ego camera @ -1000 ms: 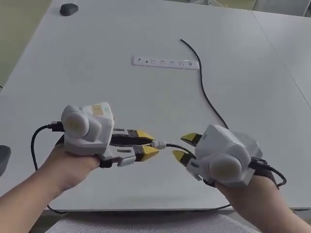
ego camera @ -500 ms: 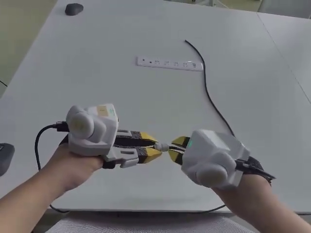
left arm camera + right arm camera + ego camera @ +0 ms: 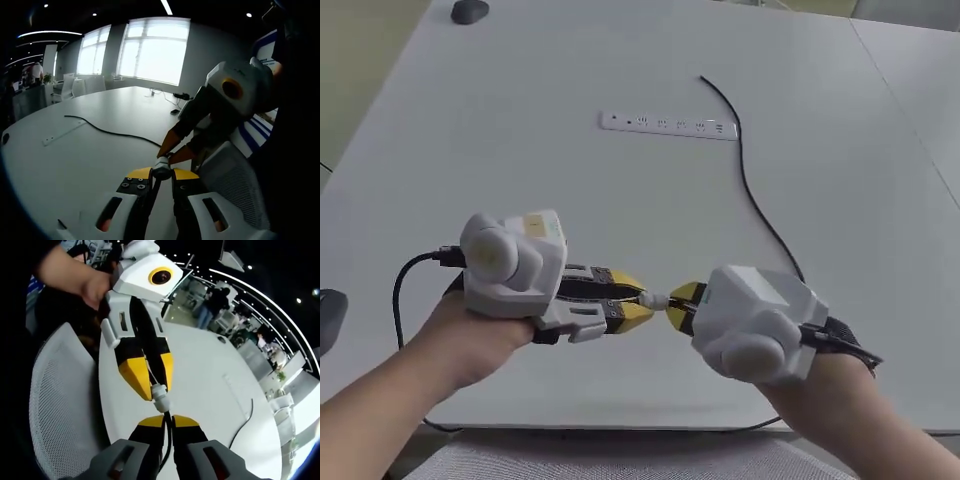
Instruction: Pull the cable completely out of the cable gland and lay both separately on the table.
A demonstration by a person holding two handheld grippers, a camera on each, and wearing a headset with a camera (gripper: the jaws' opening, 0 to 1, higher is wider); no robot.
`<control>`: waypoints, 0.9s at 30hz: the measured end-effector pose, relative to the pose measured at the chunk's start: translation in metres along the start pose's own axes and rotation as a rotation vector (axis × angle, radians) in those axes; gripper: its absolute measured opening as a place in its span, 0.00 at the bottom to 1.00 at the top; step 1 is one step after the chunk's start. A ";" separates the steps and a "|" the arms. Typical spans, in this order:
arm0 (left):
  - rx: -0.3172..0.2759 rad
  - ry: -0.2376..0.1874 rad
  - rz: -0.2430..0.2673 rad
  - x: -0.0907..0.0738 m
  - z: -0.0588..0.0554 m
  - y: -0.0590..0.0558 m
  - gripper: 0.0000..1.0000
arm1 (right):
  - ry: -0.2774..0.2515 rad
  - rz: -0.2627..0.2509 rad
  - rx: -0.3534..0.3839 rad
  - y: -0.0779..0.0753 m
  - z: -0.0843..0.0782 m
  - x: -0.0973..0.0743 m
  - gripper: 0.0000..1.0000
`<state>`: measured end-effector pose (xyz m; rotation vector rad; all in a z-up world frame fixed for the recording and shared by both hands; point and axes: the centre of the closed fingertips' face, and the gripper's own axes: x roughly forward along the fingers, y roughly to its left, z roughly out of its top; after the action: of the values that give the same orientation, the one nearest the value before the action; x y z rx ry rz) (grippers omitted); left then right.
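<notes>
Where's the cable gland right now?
In the head view the cable gland sits low centre, pinched in the tips of the left claw, with the right claw on the cable right beside it.

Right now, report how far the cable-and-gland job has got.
Done: both grasps look made. The left tool clamps the white cable gland; the right tool pinches the black cable just behind it. In hand: the pull. Left: the cable is in the gland, and neither lies on the table.
</notes>
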<state>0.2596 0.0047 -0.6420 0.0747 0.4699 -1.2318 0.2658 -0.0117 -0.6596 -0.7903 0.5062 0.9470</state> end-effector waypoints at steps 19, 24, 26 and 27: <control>-0.013 -0.013 0.016 -0.002 0.005 0.001 0.15 | 0.026 -0.042 0.385 -0.016 -0.050 0.006 0.00; -0.009 -0.012 0.017 -0.003 0.004 0.000 0.15 | 0.027 -0.048 0.493 -0.015 -0.068 0.013 0.00; -0.011 -0.008 0.017 -0.003 0.003 0.000 0.15 | 0.031 -0.050 0.515 -0.014 -0.074 0.015 0.00; -0.008 -0.007 0.016 -0.003 0.003 -0.001 0.15 | 0.028 -0.053 0.528 -0.013 -0.077 0.016 0.00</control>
<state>0.2590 0.0063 -0.6382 0.0670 0.4676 -1.2136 0.2815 -0.0680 -0.7131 -0.3372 0.7187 0.7066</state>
